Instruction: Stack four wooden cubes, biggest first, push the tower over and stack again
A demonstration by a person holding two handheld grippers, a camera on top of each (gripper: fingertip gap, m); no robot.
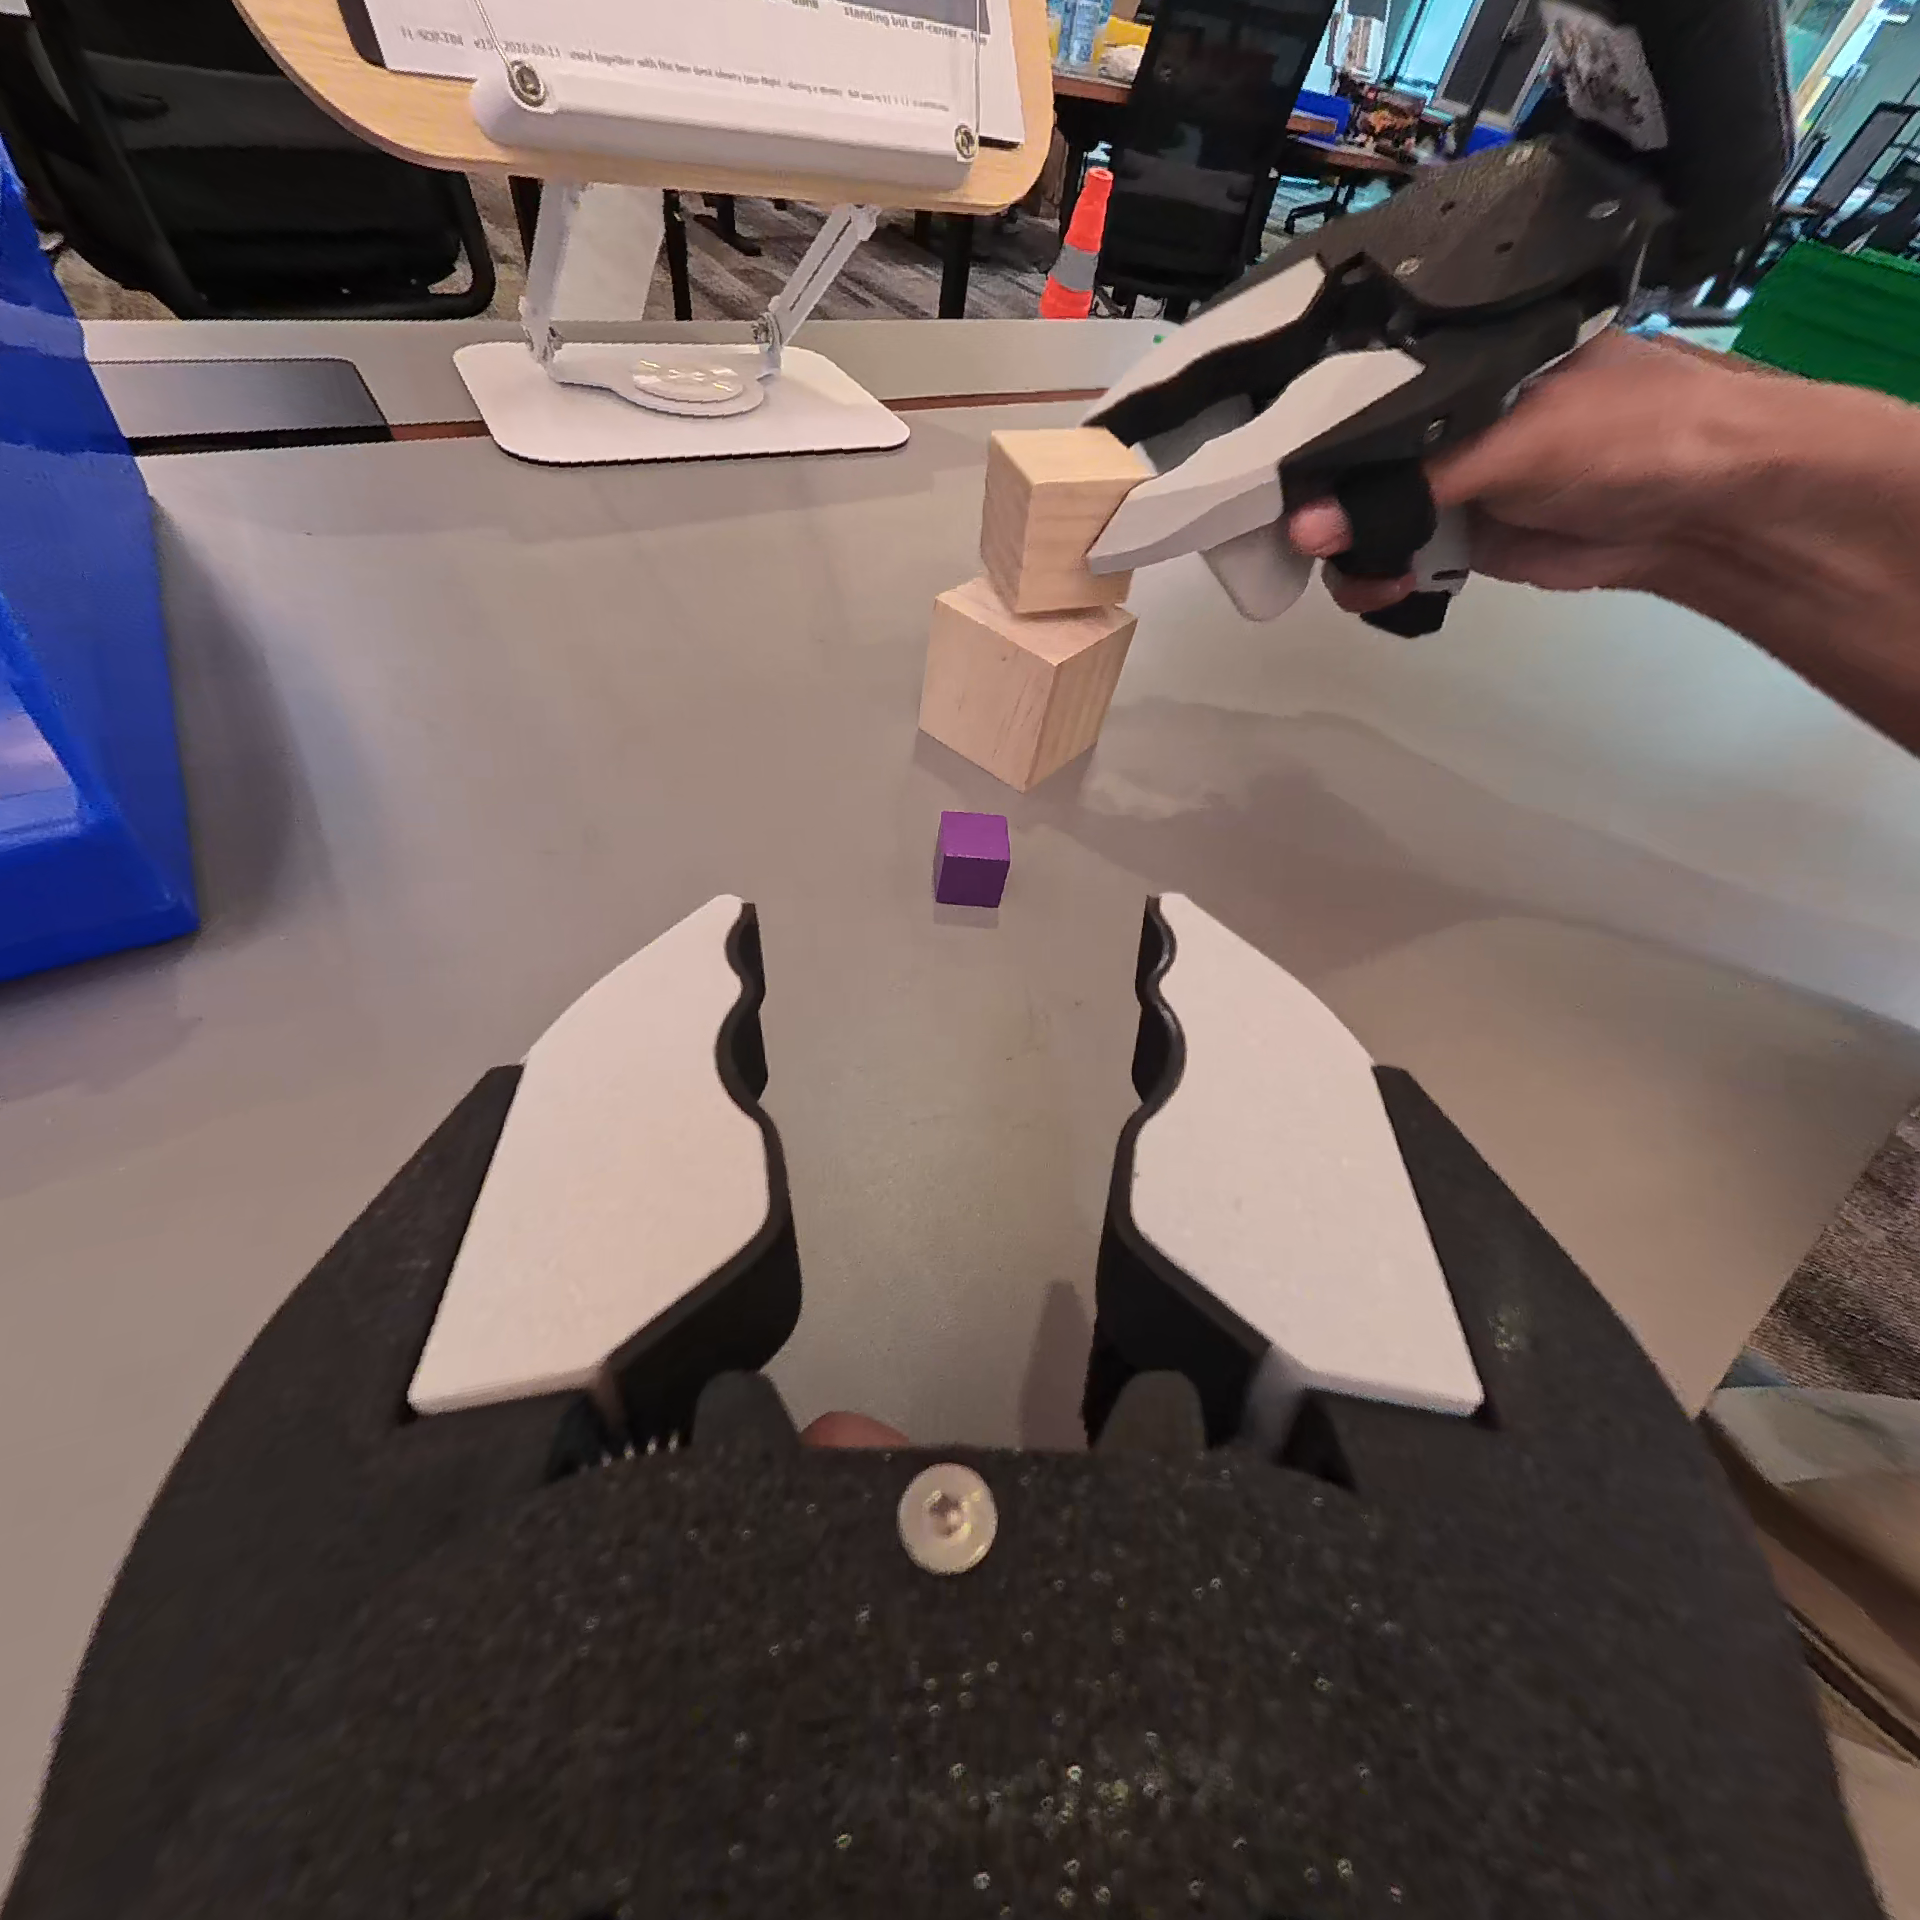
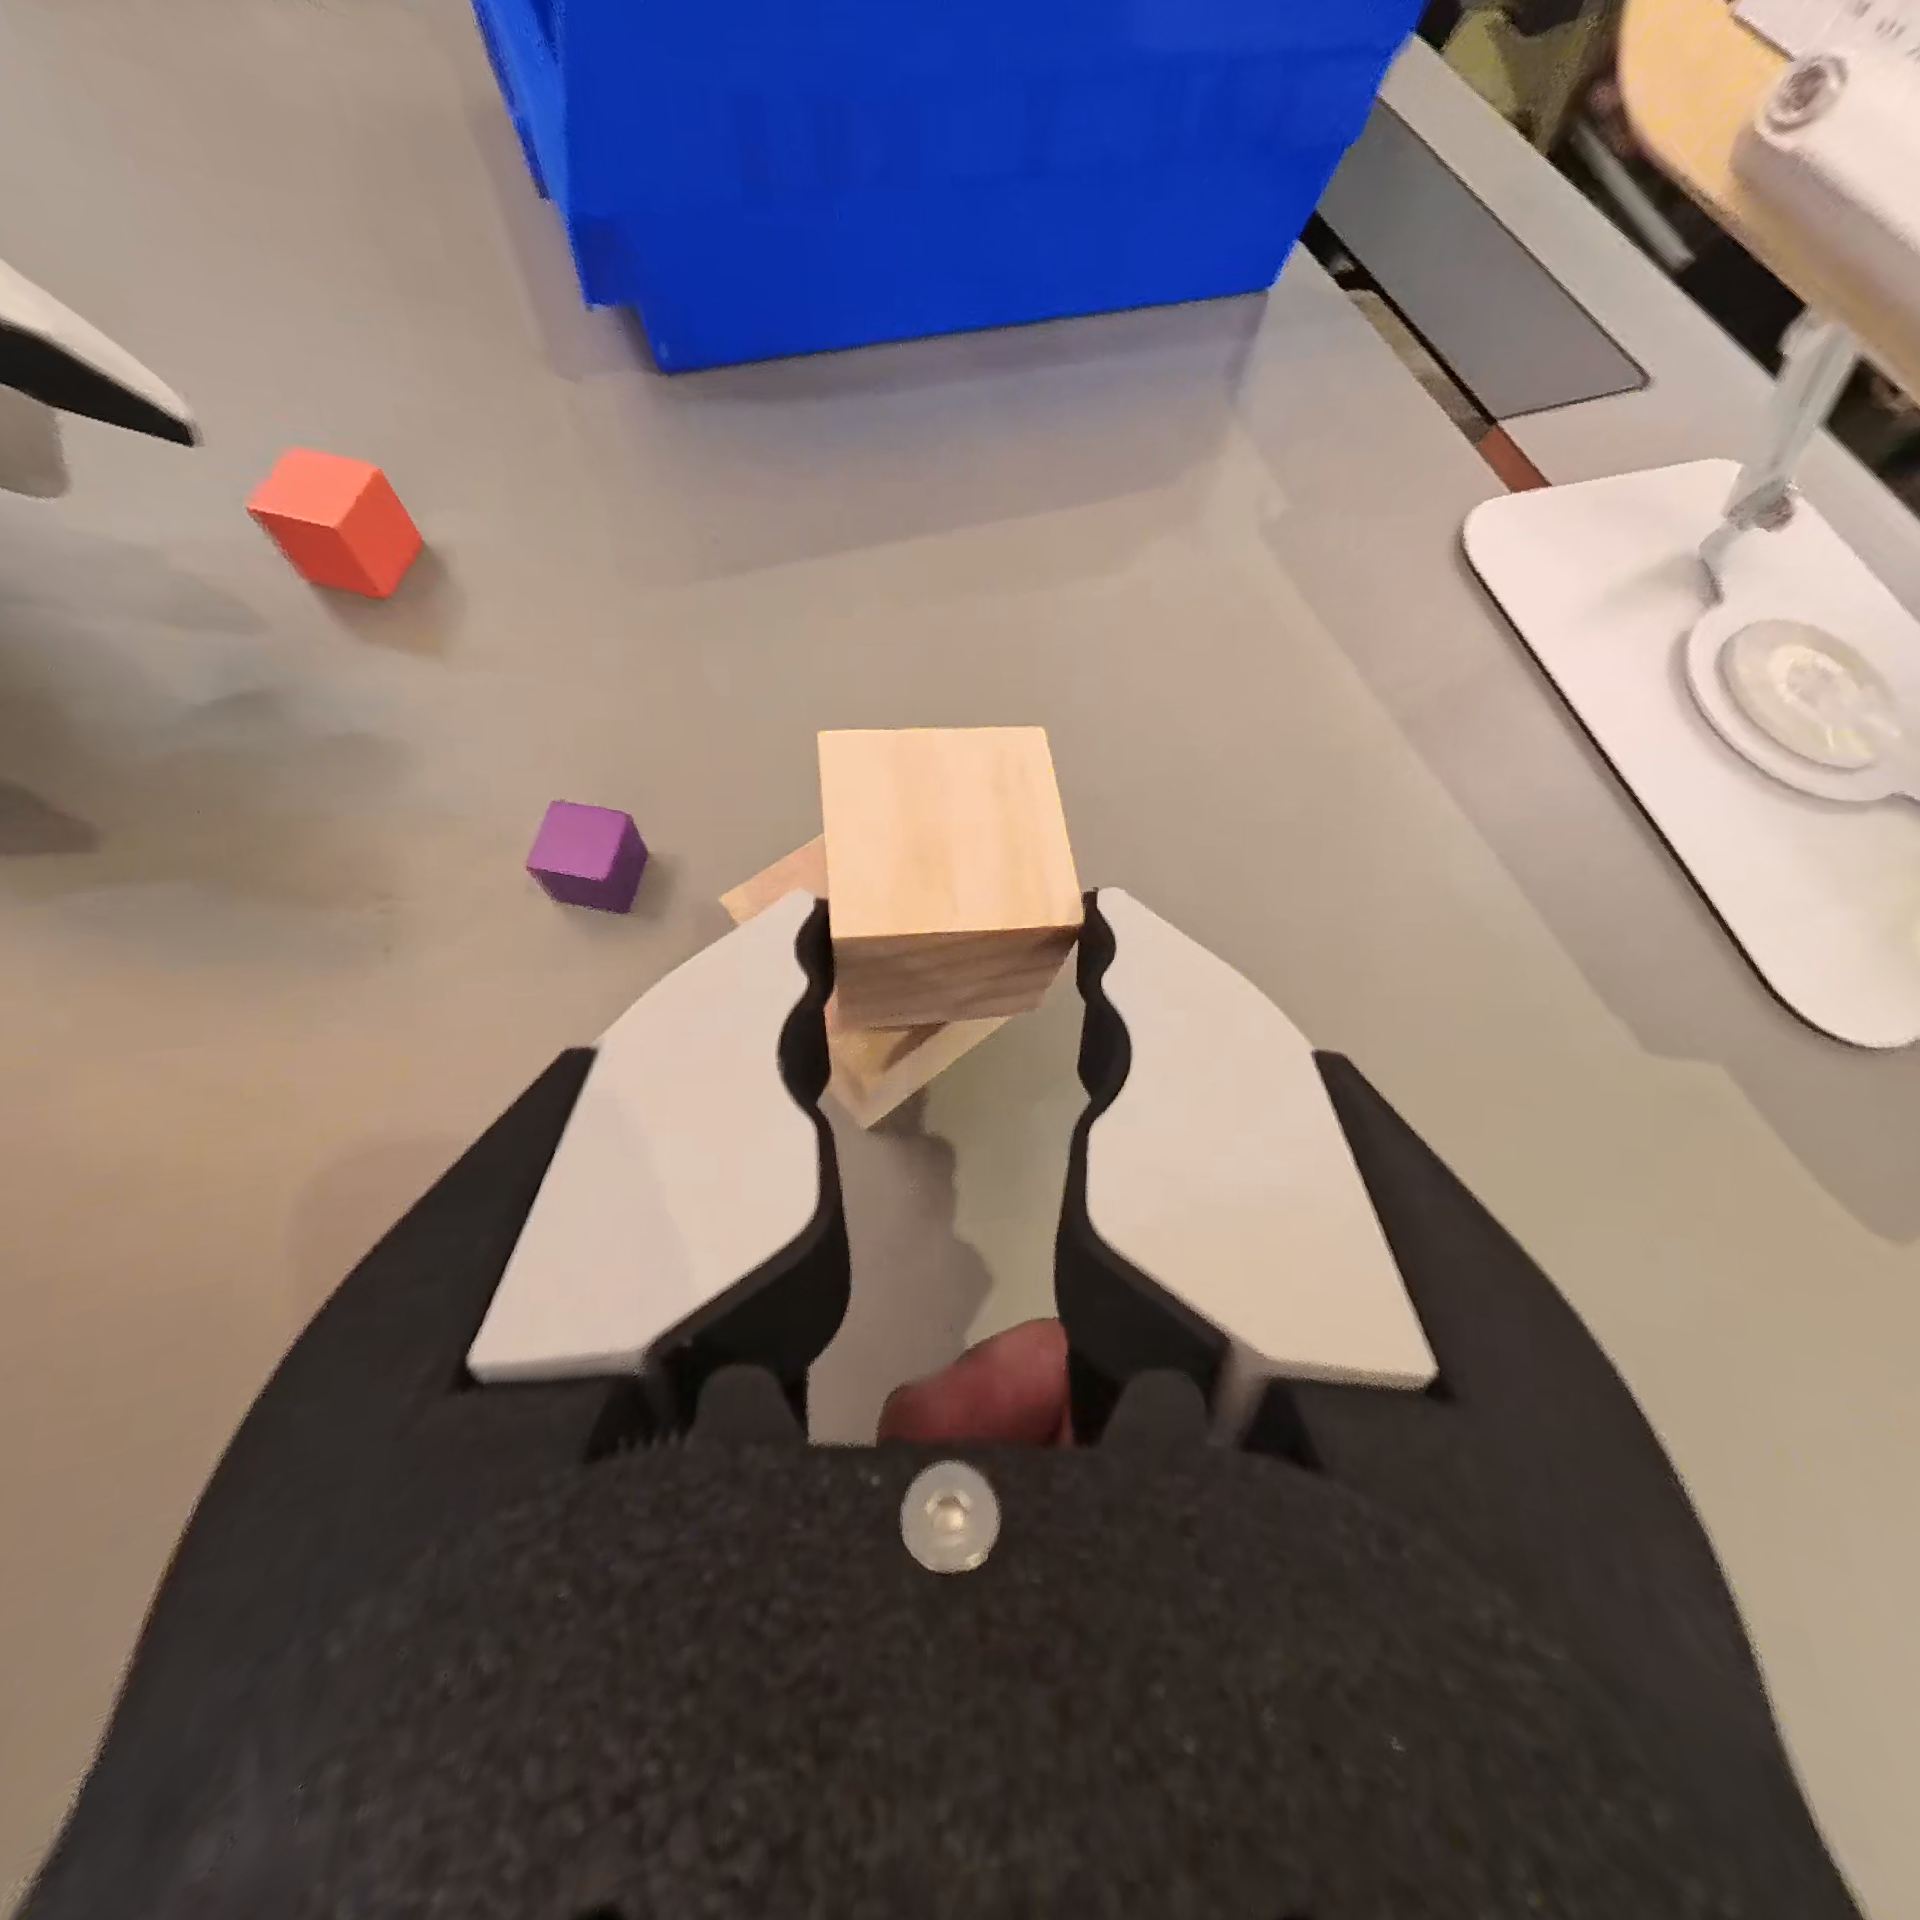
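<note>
My left gripper point(image 1: 948, 925) spread wide, empty, low over grey table point(image 1: 520, 727). Purple cube point(image 1: 971, 859) dead ahead, just beyond tips; left hand nearest. Past it, large plain cube point(image 1: 1023, 686) on table, medium plain cube point(image 2: 951, 868) on top, clamped in my right gripper point(image 2: 954, 935), skewed to base. Orange cube point(image 2: 338, 523) far left.

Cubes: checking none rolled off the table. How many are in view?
4. A second plain cube in the right tongs, on the biggest plain cube; purple cube beside the stack; orange cube farther off. None seems hidden.
</note>
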